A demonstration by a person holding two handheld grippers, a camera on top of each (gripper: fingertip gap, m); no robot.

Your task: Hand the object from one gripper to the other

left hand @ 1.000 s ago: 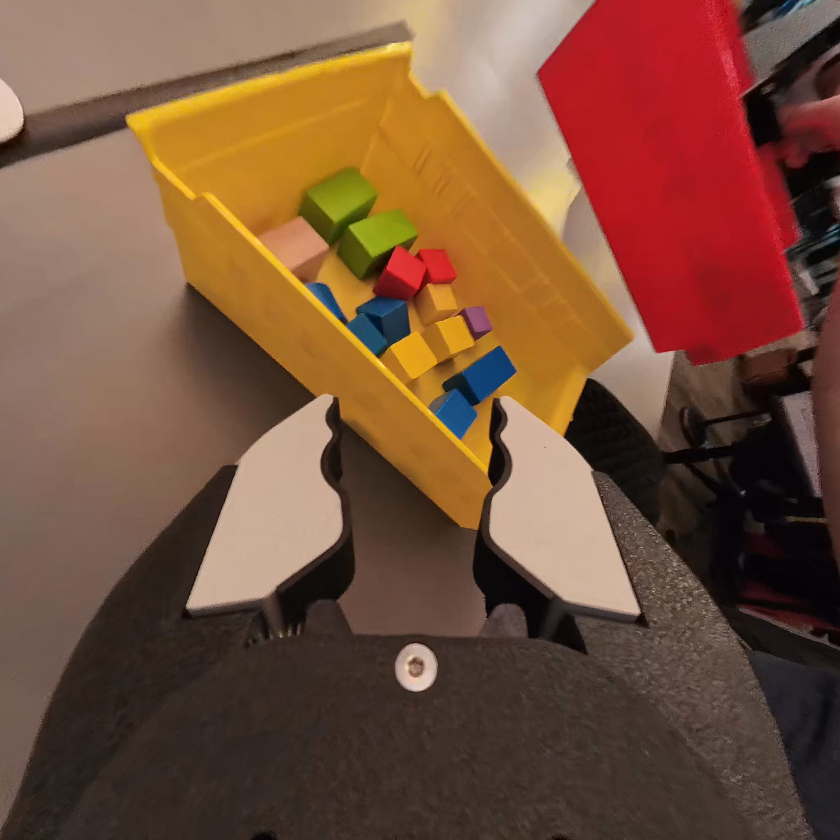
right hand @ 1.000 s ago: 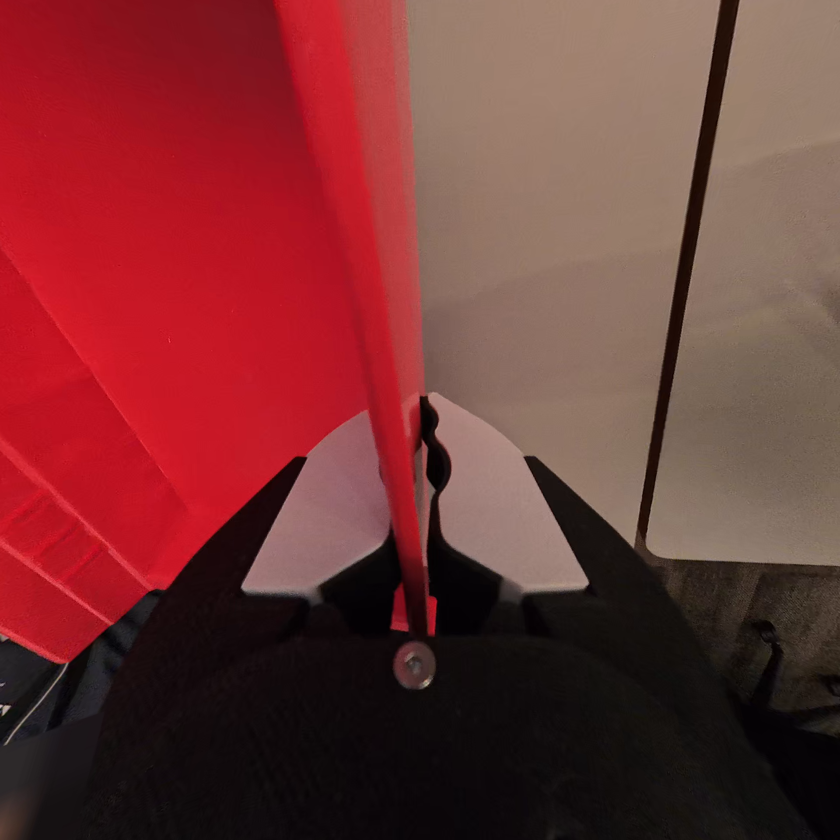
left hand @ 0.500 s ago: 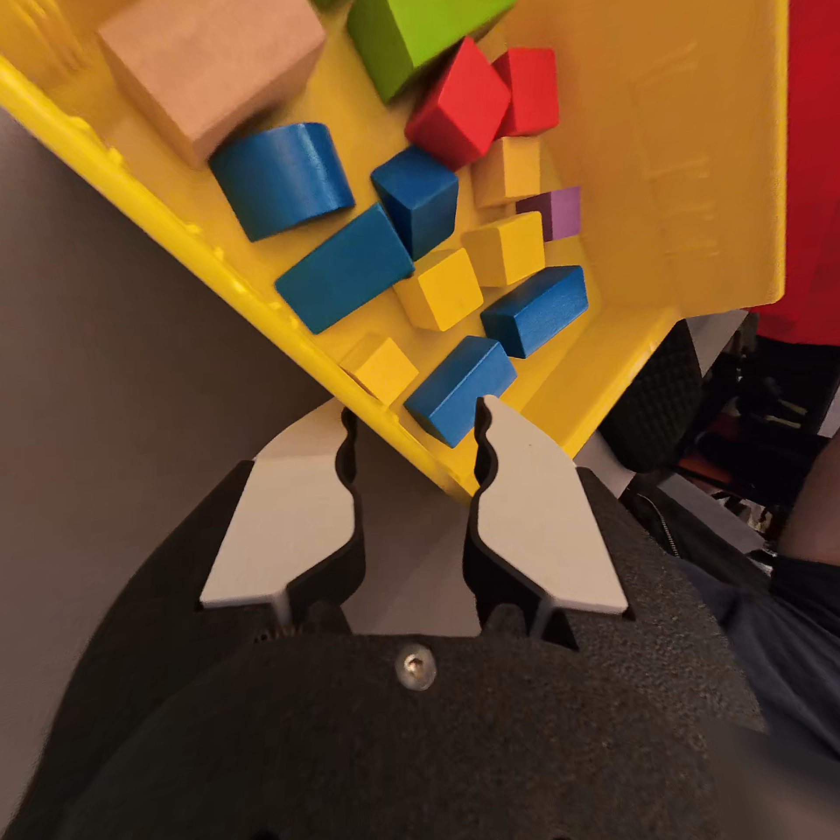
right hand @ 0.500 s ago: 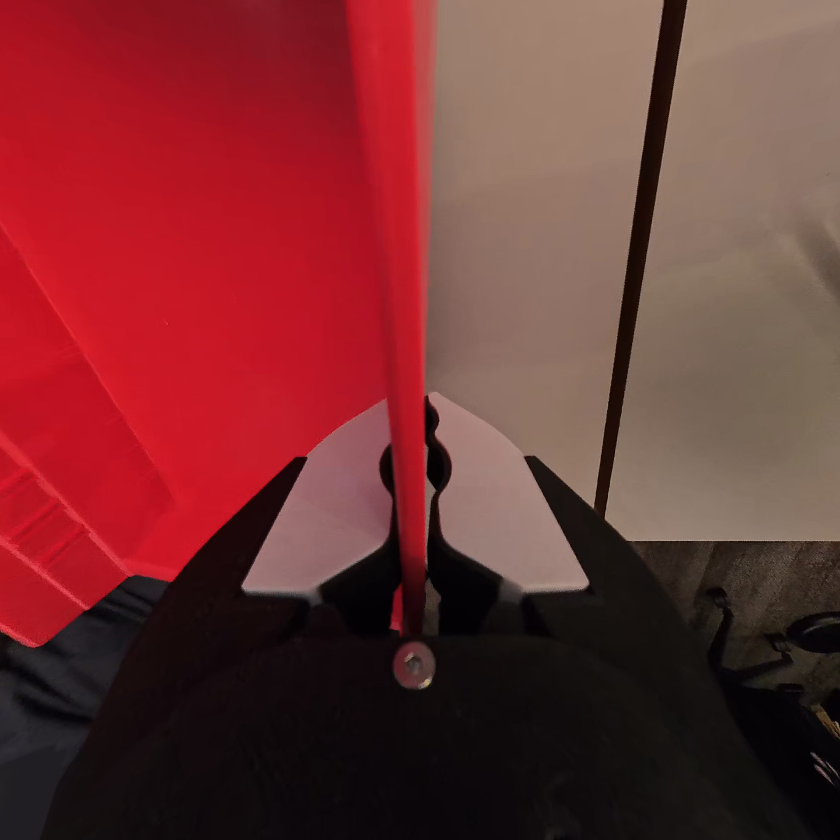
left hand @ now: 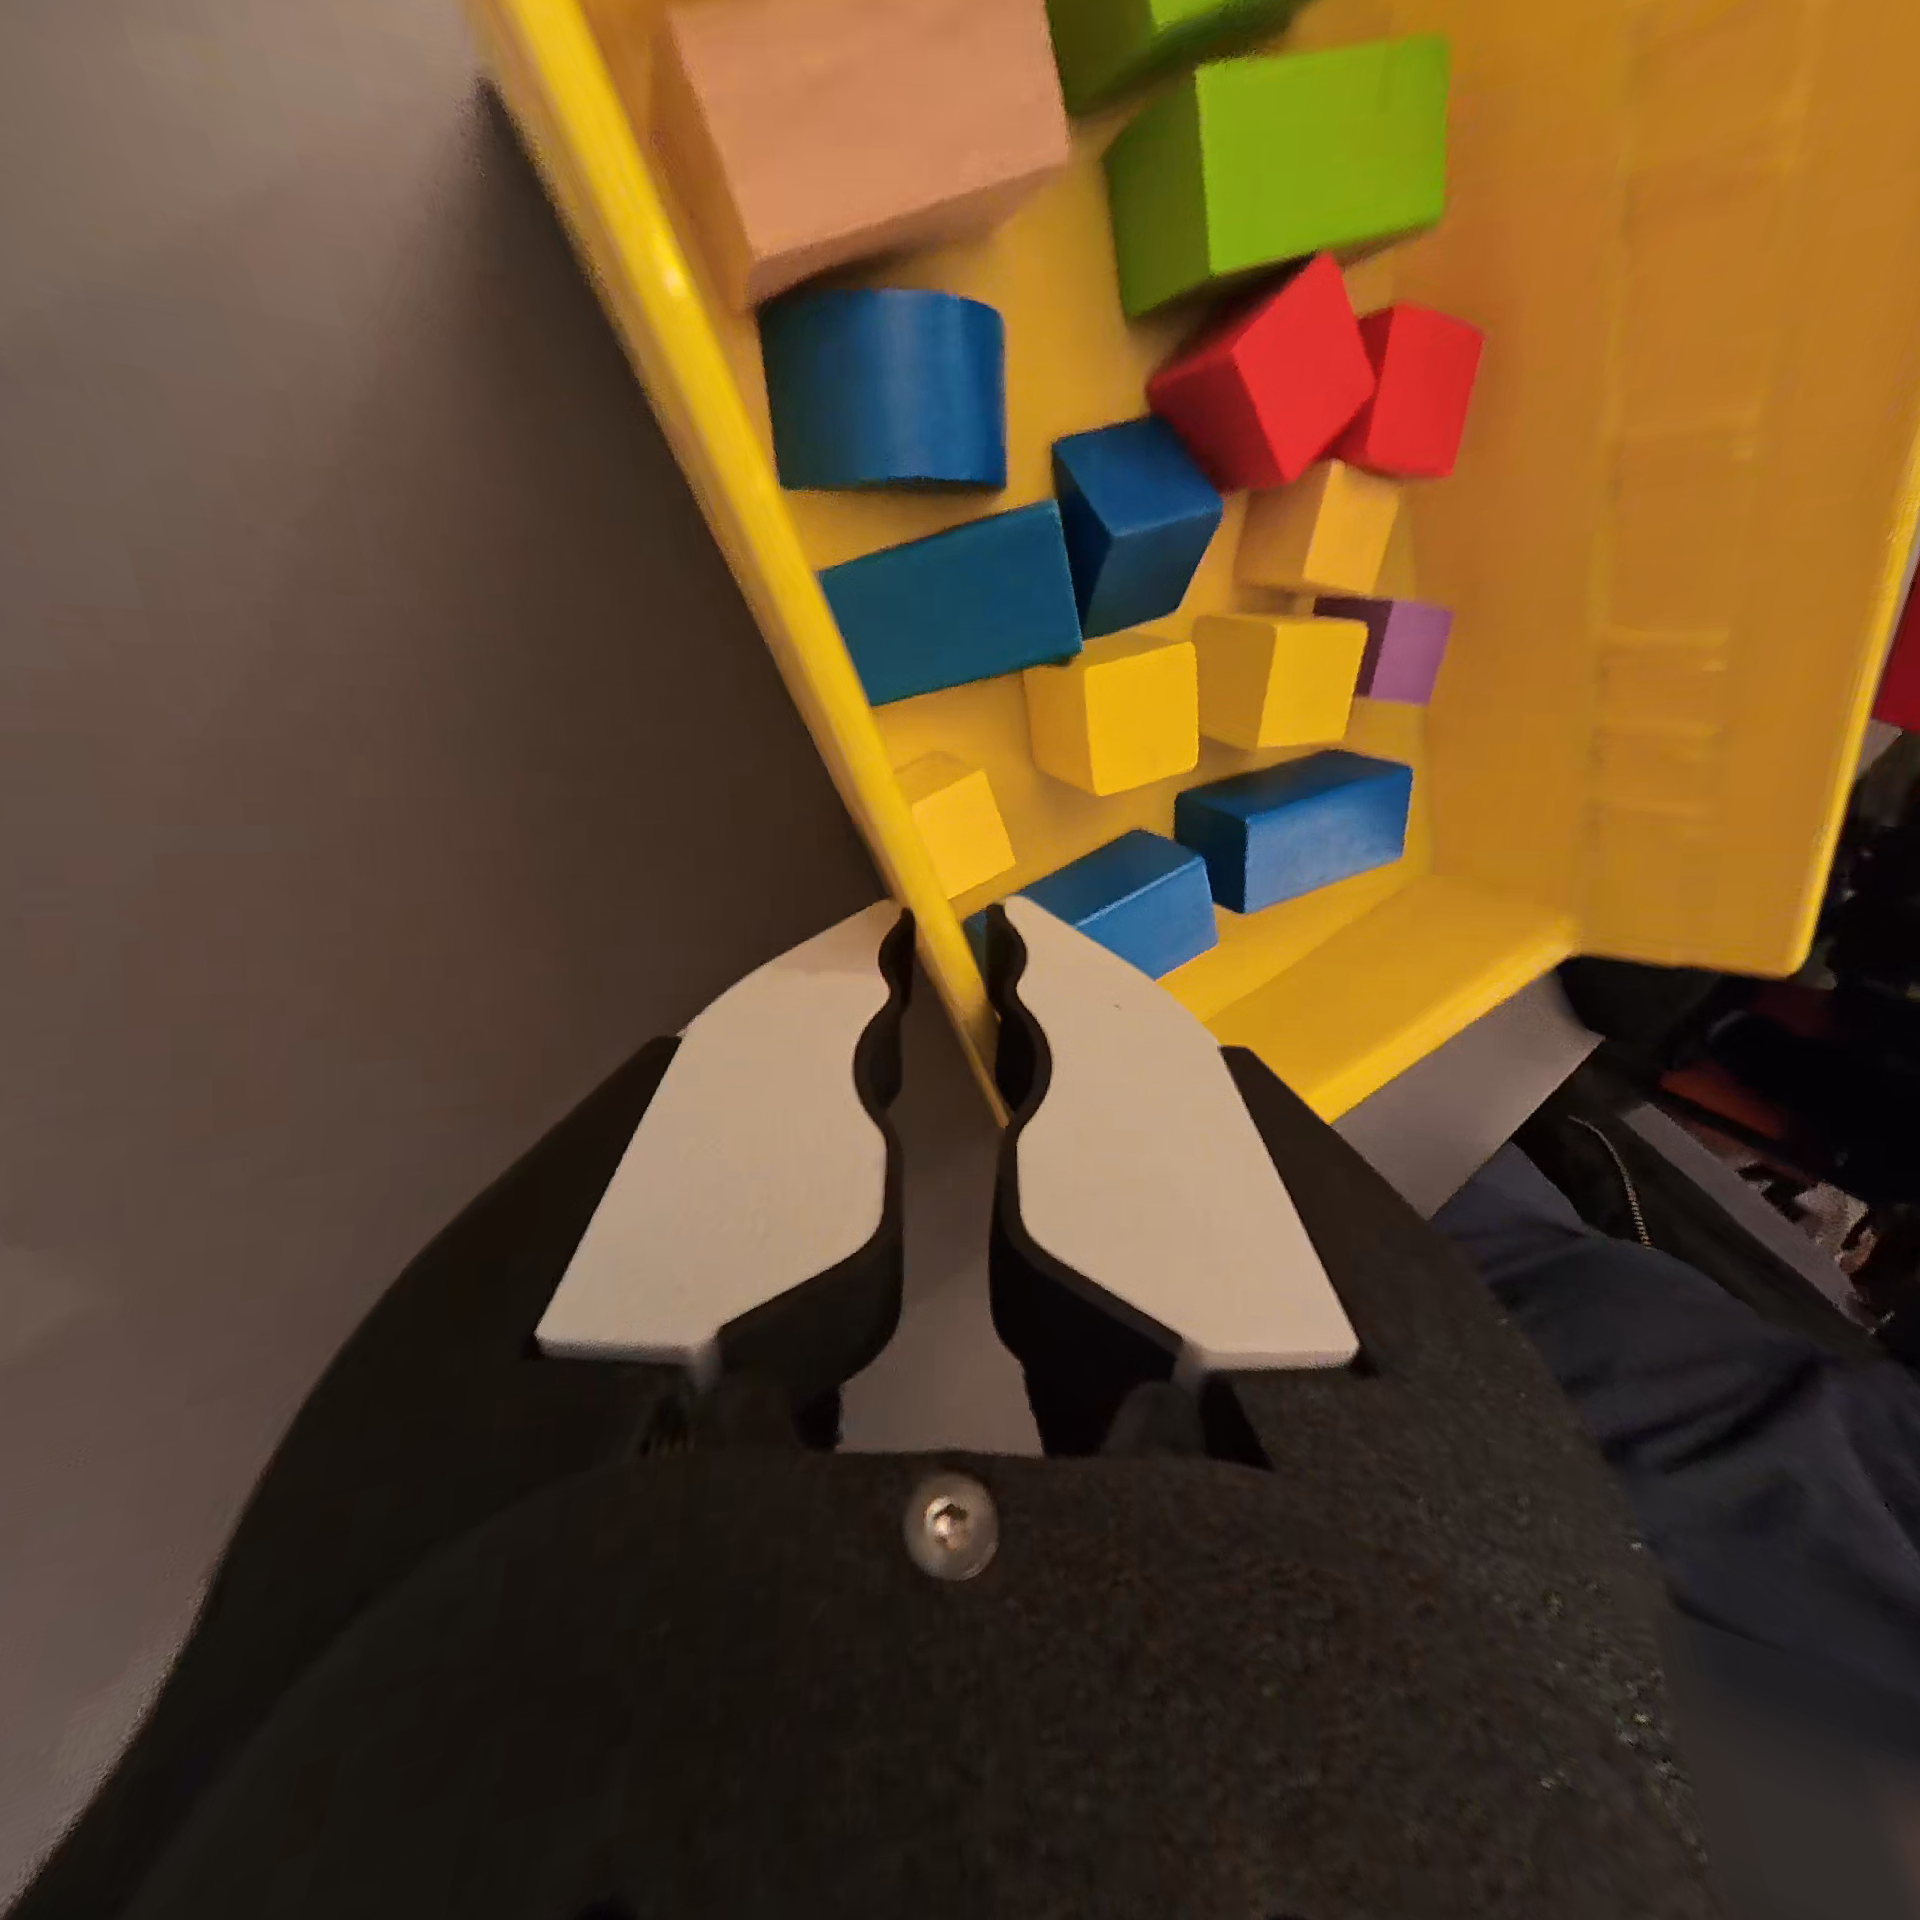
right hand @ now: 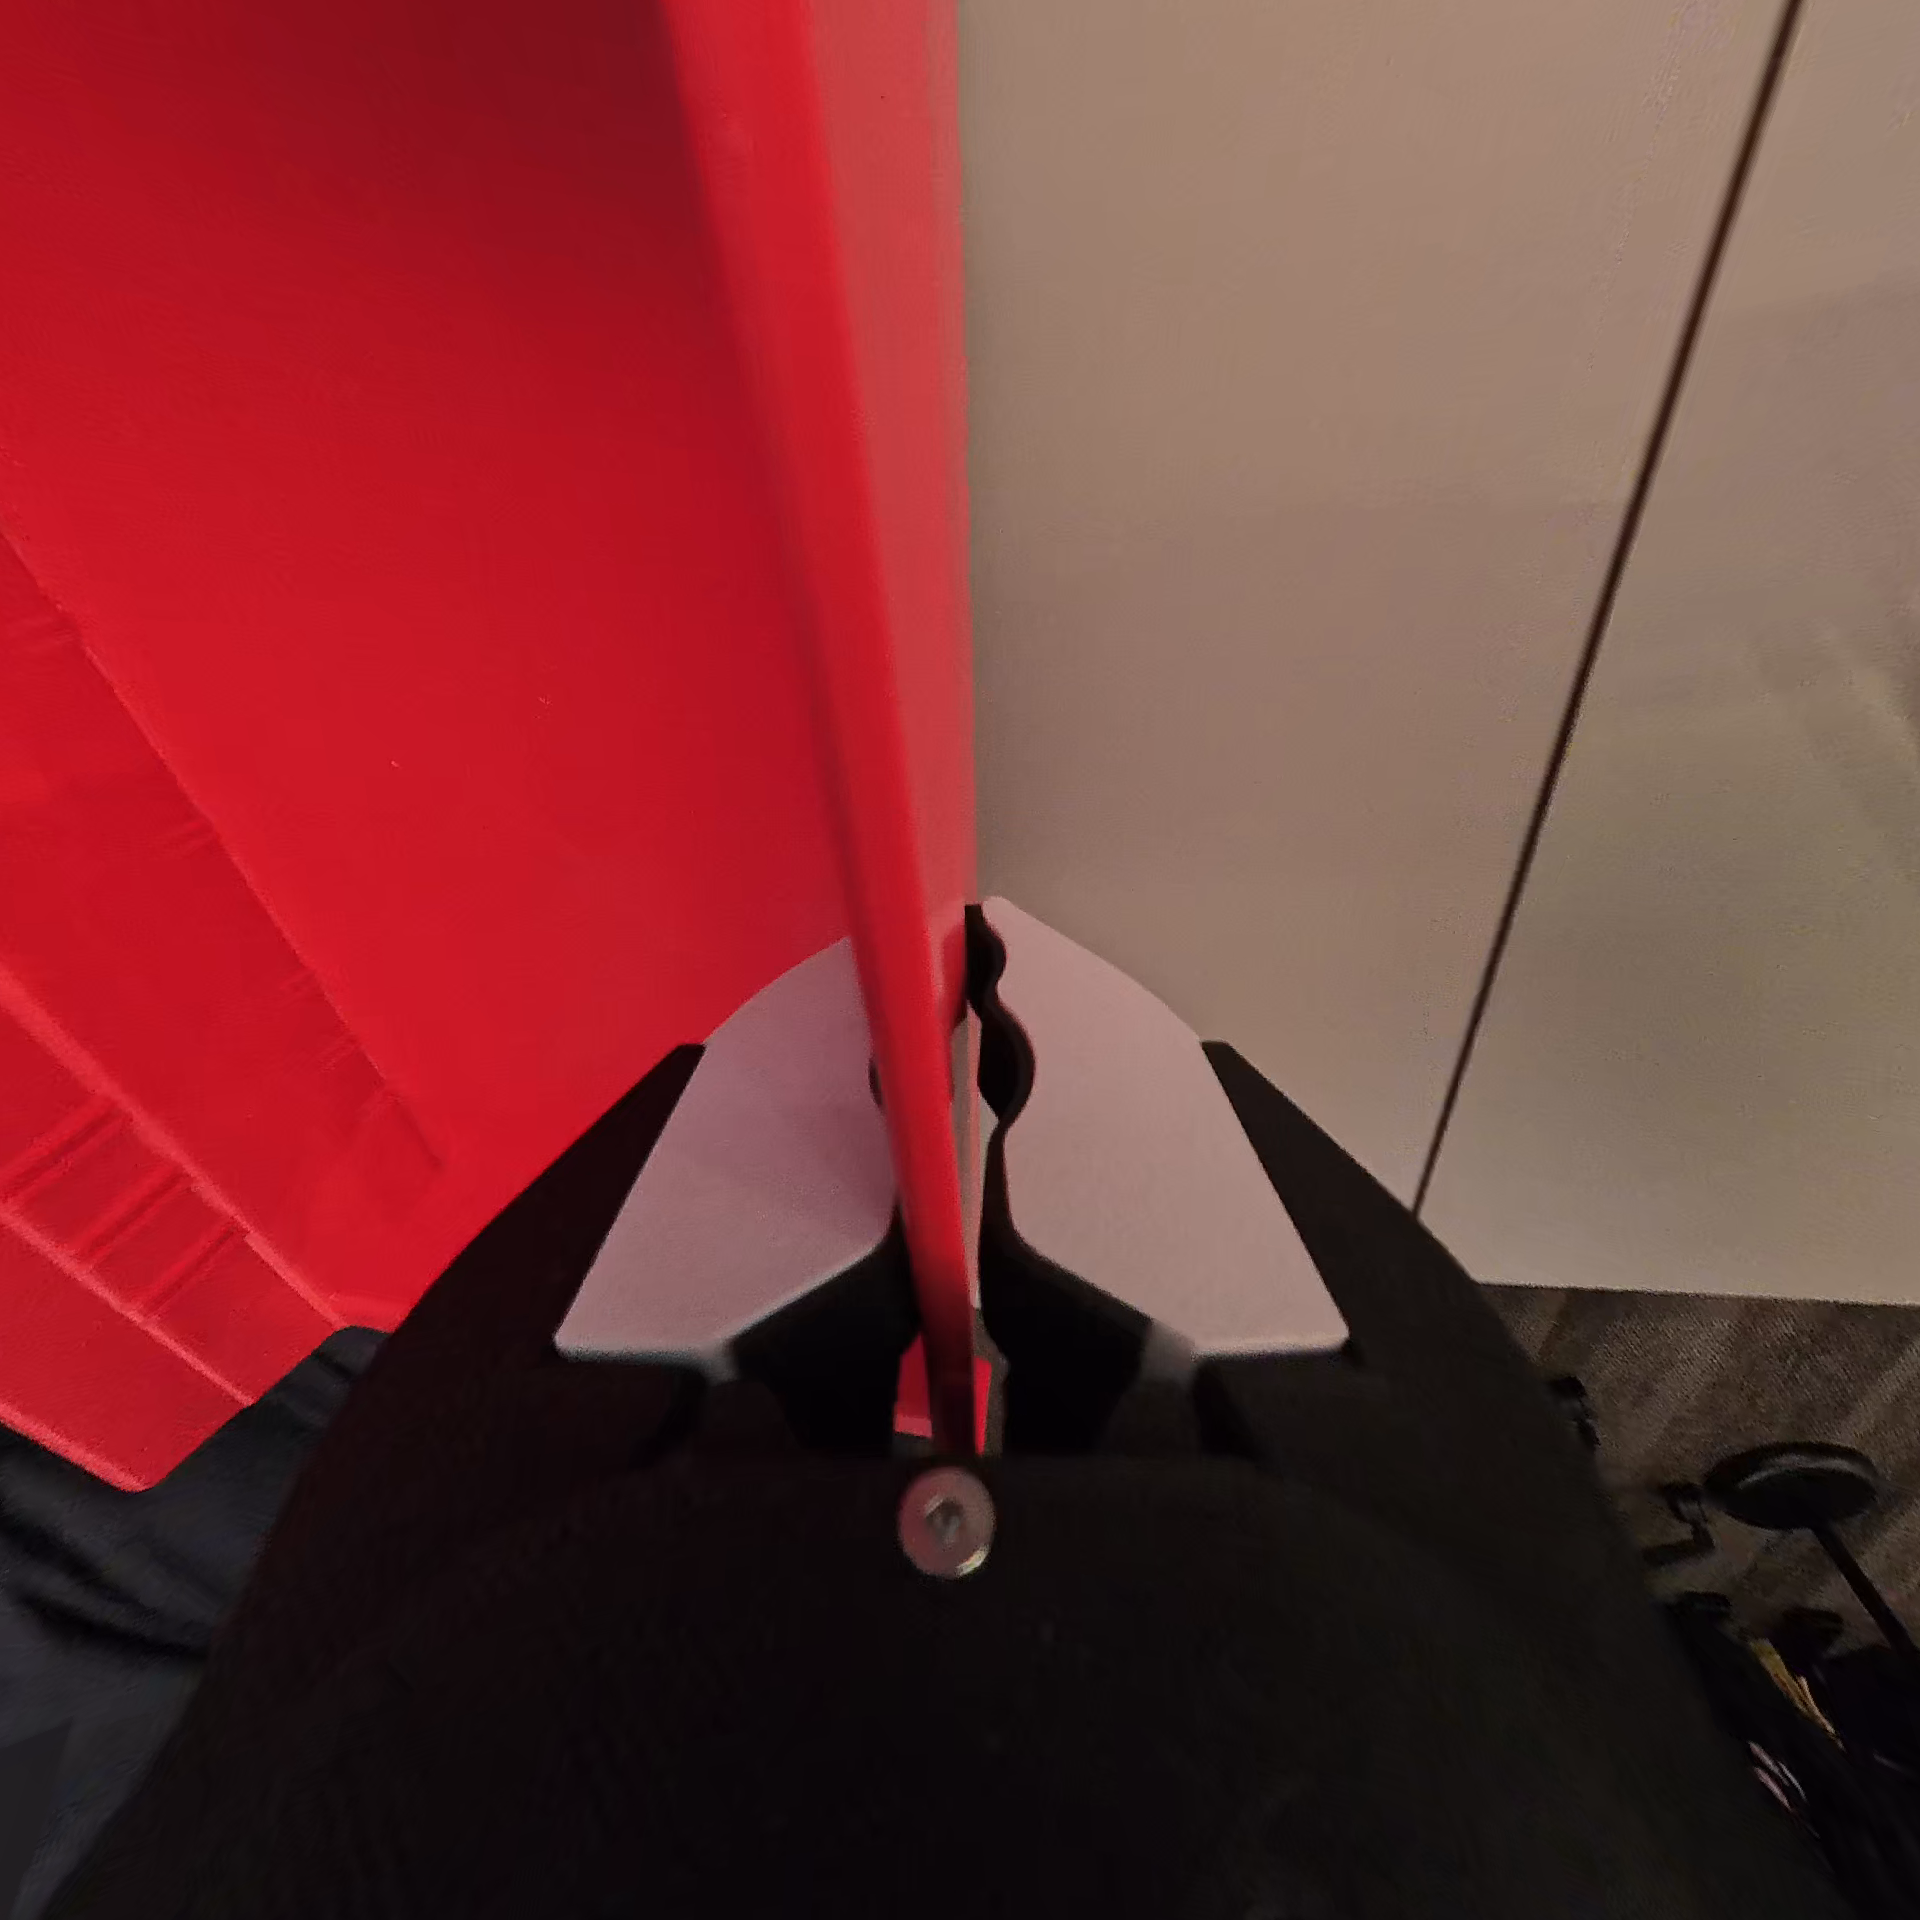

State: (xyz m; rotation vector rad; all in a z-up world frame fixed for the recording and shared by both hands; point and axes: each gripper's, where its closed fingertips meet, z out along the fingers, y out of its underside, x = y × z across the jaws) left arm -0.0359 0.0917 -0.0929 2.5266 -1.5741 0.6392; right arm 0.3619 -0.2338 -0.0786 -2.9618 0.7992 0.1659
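The left gripper (left hand: 948,920) straddles the near wall of the yellow bin (left hand: 1704,582), its jaws drawn narrow about the thin rim — whether they truly pinch it I cannot tell. Coloured blocks (left hand: 1112,717) lie loose inside, so an edge grip suits best. The right gripper (right hand: 935,925) clamps the wall of the red bin (right hand: 416,520), held aloft edge-on — seemingly the object awaiting transfer

Dark grey tabletop (left hand: 312,623) on left w/ warm dim light. Pale wall panels (right hand: 1299,520) split by thin dark seam (right hand: 1621,623); grey carpet (right hand: 1714,1340) below.
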